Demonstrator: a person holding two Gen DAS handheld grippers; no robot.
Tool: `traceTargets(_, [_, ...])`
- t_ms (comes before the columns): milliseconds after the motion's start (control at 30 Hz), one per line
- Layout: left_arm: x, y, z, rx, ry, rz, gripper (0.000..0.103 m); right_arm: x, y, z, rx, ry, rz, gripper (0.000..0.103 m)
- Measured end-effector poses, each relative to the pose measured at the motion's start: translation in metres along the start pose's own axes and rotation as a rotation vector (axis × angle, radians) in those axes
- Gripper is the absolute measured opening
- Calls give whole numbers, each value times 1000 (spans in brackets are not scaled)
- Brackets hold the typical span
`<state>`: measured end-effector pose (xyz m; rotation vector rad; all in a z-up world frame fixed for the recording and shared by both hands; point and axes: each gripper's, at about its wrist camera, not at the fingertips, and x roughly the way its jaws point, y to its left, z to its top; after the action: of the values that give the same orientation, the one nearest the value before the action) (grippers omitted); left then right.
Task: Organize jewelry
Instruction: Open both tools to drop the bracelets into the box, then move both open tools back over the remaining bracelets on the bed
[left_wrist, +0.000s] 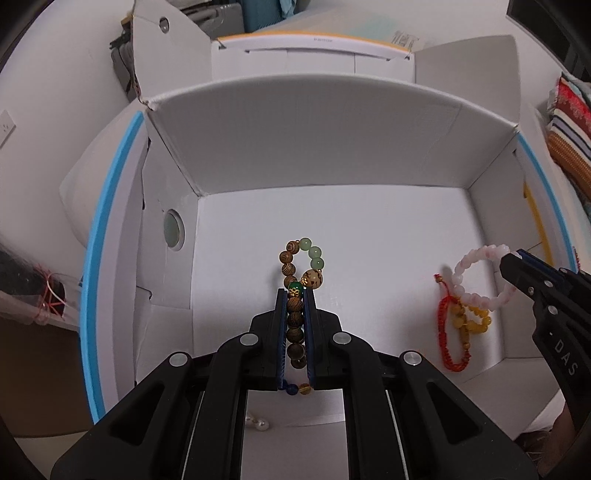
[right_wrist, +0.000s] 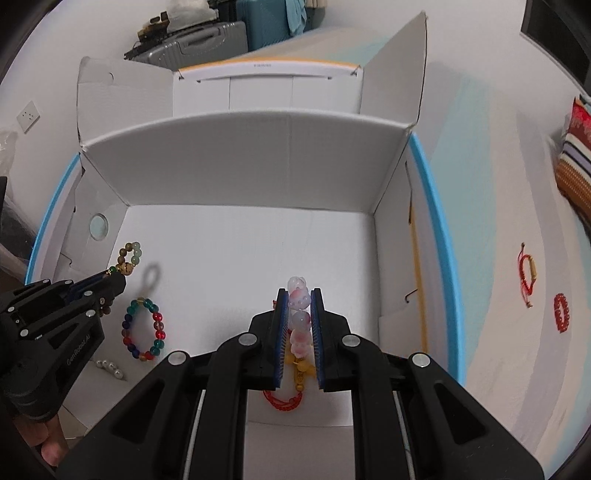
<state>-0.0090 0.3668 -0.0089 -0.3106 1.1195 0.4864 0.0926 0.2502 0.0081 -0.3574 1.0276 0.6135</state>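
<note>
My left gripper is shut on a bracelet of brown wooden and pale green beads, which hangs over the floor of an open white box. My right gripper is shut on a pink bead bracelet over the same box. The left wrist view shows the right gripper at the right edge with the pink bracelet. In the right wrist view the left gripper is at the left with its wooden bracelet.
On the box floor lie a multicoloured bead bracelet, several loose pearls, a red cord bracelet and a yellow bead bracelet. Outside the box, on the table at the right, lie a red cord bracelet and a red bead bracelet.
</note>
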Motion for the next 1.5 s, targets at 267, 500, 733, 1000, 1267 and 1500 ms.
traceTargets(267, [4,2,1,-9,15,13,12,5,-2,-3,4,23,6,12])
traceTargets(500, [-9,4,-2,-14,-9,28,30,-3,-3,-2,2,8,16,28])
traceTargets(733, [-32,1,-3,-9,-75,27,55,-21,-11,-2,20,-31,33,60])
traceTargets(1000, [-58,-9,-4,-2,-143,11,78,-55,-29,-6,43,-100,48,81])
traceTargets(1267, [-87,-36,-7,24,-200,-12,93,-87,-57,-16,68,-158,32,94])
traceTargets(1500, [-110,-90,-7,95,-247,-69,97,-109,-106,-32,106,-190,-19,95])
